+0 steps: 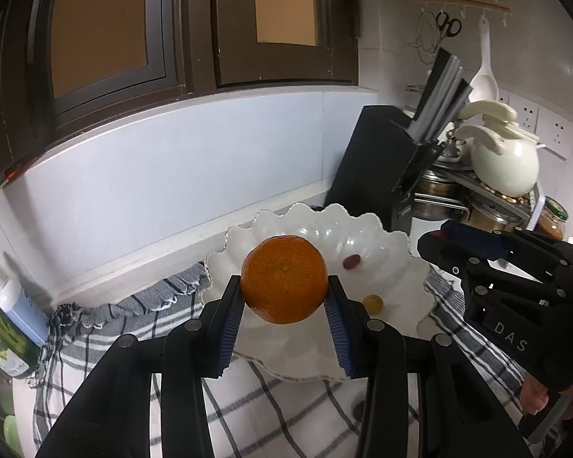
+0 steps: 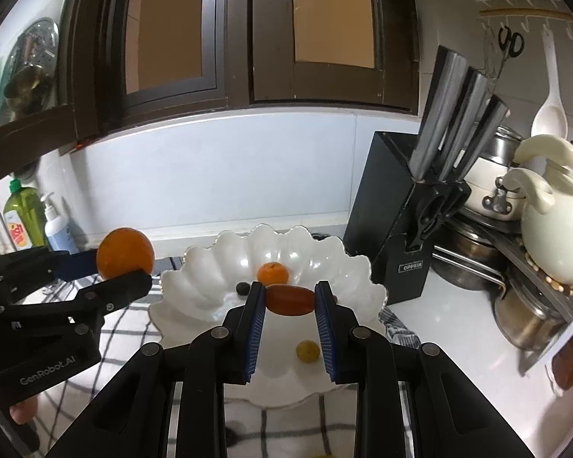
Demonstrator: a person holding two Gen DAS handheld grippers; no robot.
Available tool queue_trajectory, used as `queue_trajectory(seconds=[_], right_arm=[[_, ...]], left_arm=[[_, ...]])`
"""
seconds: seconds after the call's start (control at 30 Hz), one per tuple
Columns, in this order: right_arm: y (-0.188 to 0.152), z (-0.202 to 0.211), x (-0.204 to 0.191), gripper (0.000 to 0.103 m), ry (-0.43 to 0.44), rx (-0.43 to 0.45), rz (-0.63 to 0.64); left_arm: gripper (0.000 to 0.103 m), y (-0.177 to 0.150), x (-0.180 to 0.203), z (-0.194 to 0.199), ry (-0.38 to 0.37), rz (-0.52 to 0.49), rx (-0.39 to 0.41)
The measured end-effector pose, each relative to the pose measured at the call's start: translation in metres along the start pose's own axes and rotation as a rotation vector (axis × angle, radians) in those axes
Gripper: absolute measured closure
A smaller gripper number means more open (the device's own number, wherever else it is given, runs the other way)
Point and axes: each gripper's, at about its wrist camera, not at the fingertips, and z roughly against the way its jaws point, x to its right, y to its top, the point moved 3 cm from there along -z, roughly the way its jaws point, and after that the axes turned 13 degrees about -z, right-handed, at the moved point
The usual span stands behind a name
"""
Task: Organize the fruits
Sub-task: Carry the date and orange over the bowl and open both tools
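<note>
The left gripper clenches a round orange mandarin; the right gripper grasps an oblong red-orange tomato, its long axis crosswise between the jaws, above the scalloped white bowl.

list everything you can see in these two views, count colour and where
large orange: 1, orange, held above the dish
oblong fruit: 1, red-orange, held above the dish
scalloped dish: 1, white, on the checked cloth
small orange: 1, orange, in the dish
yellow fruit: 1, yellow-green, in the dish
dark fruit: 1, dark, in the dish
checked cloth: 1, white with dark lines, under the dish
knife block: 1, black, right of the dish
jug: 1, cream, far right
bottles: 2, green and white-blue, far left
left gripper: shut on the large orange
right gripper: shut on the oblong fruit
</note>
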Motion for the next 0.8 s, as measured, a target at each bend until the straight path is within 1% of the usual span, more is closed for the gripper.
queue_trajectory(seconds=[0.27, 0.5, 0.67, 0.8], right_arm=[[0.008, -0.030, 0.000, 0.075, -0.012, -0.042, 0.027], [0.016, -0.054, -0.001, 0.075, -0.031, -0.070, 0.053], [0.017, -0.075, 0.005, 0.075, -0.034, -0.130, 0.043], [0.012, -0.093, 0.011, 0.075, -0.031, -0.201, 0.012]], left_arm=[[0.061, 0.011, -0.008, -0.026, -0.007, 0.007, -0.032], [0.061, 0.016, -0.010, -0.056, -0.028, 0.020, -0.101], [0.061, 0.015, -0.012, -0.077, -0.040, 0.034, -0.148], [0.061, 0.012, -0.012, -0.094, -0.056, 0.045, -0.189]])
